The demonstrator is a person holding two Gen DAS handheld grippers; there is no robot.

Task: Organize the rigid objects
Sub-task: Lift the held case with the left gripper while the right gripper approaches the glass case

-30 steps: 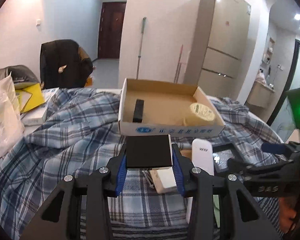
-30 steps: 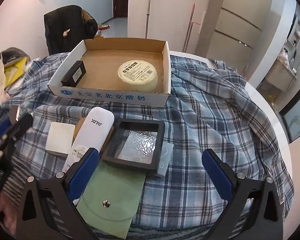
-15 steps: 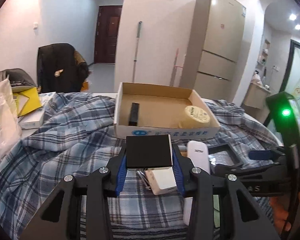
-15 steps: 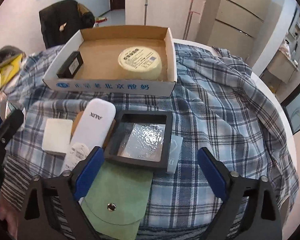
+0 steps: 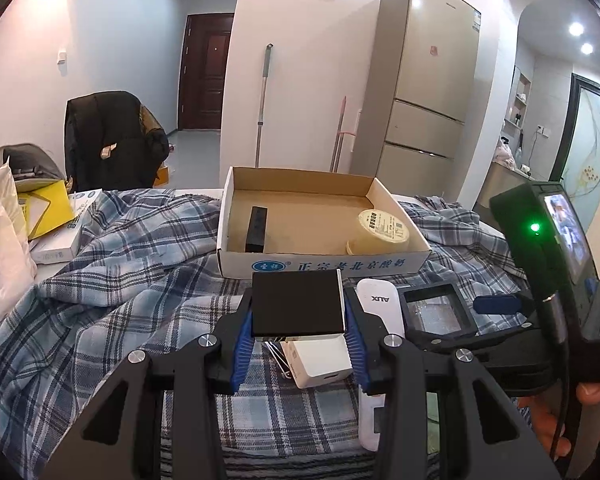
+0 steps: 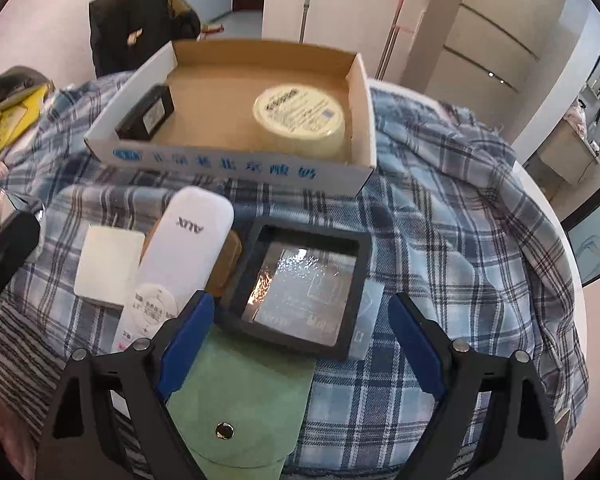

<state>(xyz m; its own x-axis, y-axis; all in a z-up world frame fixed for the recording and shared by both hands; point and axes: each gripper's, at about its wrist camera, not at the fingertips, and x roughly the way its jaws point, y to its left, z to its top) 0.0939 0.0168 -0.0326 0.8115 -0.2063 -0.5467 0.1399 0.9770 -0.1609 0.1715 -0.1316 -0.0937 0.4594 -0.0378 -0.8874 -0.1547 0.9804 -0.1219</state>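
The left gripper [image 5: 298,334] is clenched on one flat black square box [image 5: 298,303], held above the plaid cloth [image 5: 112,304] just short of the one cardboard tray [image 5: 320,266], which holds two things: a small black box [image 6: 146,114] and a round yellow tub [image 6: 300,120]. The right gripper [image 6: 300,346] hangs with its jaws spread wide over four loose things on the cloth: one black frame [image 6: 304,288], one white remote [image 6: 180,256], one white pad [image 6: 108,266] and one green pouch [image 6: 240,404].
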